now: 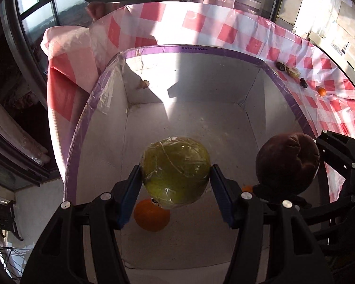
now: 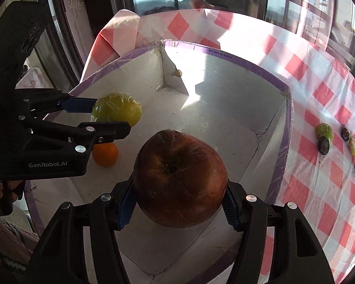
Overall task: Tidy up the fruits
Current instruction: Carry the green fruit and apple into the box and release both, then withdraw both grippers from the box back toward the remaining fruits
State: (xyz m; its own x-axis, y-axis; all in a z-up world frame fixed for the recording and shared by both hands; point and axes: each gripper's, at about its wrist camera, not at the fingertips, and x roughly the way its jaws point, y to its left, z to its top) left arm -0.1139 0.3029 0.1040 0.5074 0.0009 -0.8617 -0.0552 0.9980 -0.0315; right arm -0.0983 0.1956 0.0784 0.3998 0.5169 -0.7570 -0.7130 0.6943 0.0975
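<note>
Green fruit: a round yellow-green fruit (image 1: 176,170), wrapped in clear film, hangs pinched between the blue pads of the left gripper (image 1: 176,177) above the floor of the box.
Brown fruit: a dark red-brown, apple-like fruit (image 2: 179,179) with a sunken stem pit sits clamped in the right gripper (image 2: 179,201), held over the near part of the box; its underside is out of sight.
Grip: both claws press on their fruit from two sides, pads in contact, neither spread free.
Orange: a single orange (image 1: 151,215) rests on the box floor below the green fruit, partly hidden by the left gripper's finger.
Box: a white cardboard box (image 1: 224,118) with a purple-taped rim (image 2: 285,142) lies open; sunlight cuts a bright wedge across its far wall. A small pale lump (image 1: 144,84) on that wall is too small to identify.
Cloth: a red-and-white checked tablecloth (image 2: 324,94) covers the table around the box, its far corner bunched up.
Loose fruit: on the cloth to the right of the box lie several small pieces (image 2: 324,135), green and dark; what kind they are cannot be made out. From the left wrist a tiny orange one (image 1: 321,91) shows among them.
Person: only fingers (image 2: 9,188) on the left gripper's handle are visible at the frame's edge.
</note>
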